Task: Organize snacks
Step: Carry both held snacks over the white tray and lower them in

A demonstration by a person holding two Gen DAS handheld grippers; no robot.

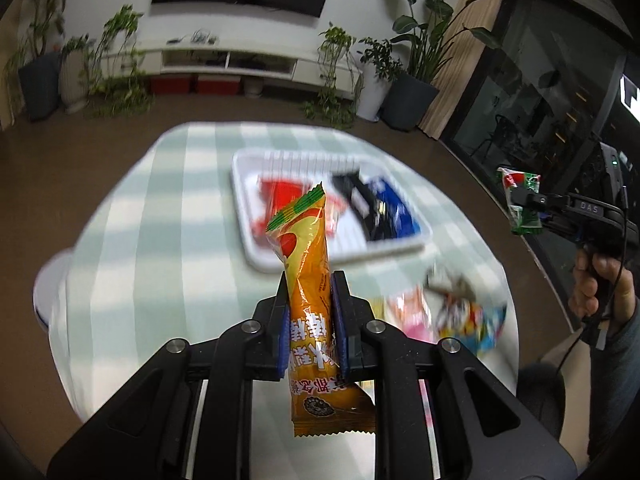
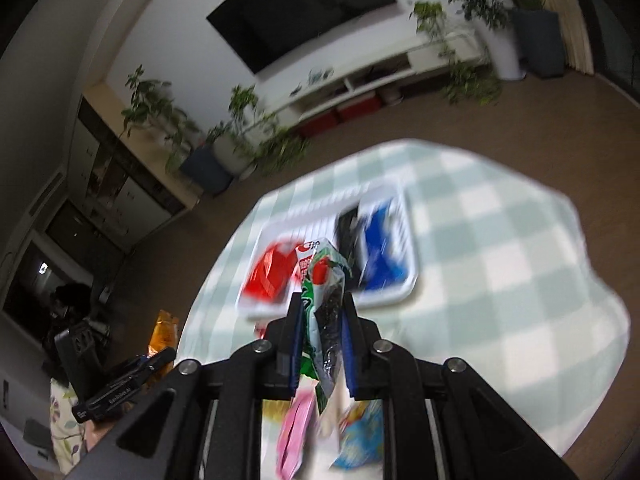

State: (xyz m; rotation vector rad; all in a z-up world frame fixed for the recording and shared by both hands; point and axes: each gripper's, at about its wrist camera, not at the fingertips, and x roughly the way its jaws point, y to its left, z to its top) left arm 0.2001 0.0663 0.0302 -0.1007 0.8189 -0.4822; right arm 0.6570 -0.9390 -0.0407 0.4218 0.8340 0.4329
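With each gripper pinching a snack, orange packet (image 1: 310,280) left and green packet (image 2: 324,304) right, both need carrying to the white tray (image 1: 256,258).

Motion is smearing the white tray (image 1: 256,258) and the red (image 1: 280,196), black (image 1: 352,196) and blue (image 1: 394,210) packets in it, so I am reading no print on them. The pink (image 1: 412,314) and multicoloured (image 1: 468,320) packets on the bench (image 1: 152,216) are blurring too. My left tongs (image 1: 309,288) are hiding the orange packet's (image 1: 306,248) middle, and my right tongs (image 2: 321,308) are hiding much of the green packet (image 2: 324,280)
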